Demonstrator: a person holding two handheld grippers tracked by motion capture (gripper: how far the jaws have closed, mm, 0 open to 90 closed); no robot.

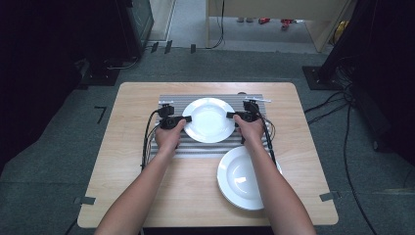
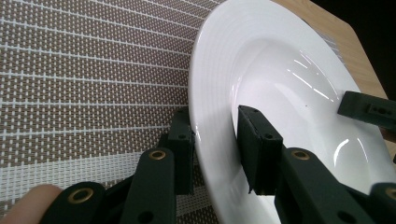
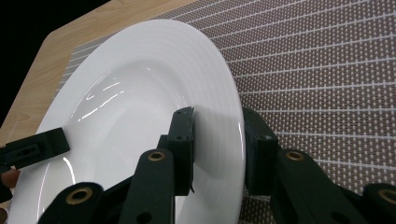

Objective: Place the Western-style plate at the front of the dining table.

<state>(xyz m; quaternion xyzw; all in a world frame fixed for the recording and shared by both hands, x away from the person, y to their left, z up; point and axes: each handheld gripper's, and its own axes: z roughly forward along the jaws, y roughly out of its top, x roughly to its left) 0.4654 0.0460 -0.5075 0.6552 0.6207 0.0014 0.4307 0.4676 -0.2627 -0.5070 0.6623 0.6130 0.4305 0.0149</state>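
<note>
Two white plates sit on the wooden desk (image 1: 132,147), along with one striped mat (image 1: 171,100). One plate (image 1: 209,120) is on the mat between the two claws; the second plate (image 1: 240,178) rests bare on the desk, nearer the person, just beside the right forearm. The left claw (image 1: 182,120) grasps the mat plate's left rim, one jaw above and one beneath. The right claw (image 1: 234,115) grasps the opposite rim likewise.

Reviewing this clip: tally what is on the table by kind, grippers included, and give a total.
White plates: 2, one on the mat, one on bare wood
Striped woven placemat: 1
Grippers: 2, left gripper, right gripper, each on the mat plate's rim
Total: 5
</note>
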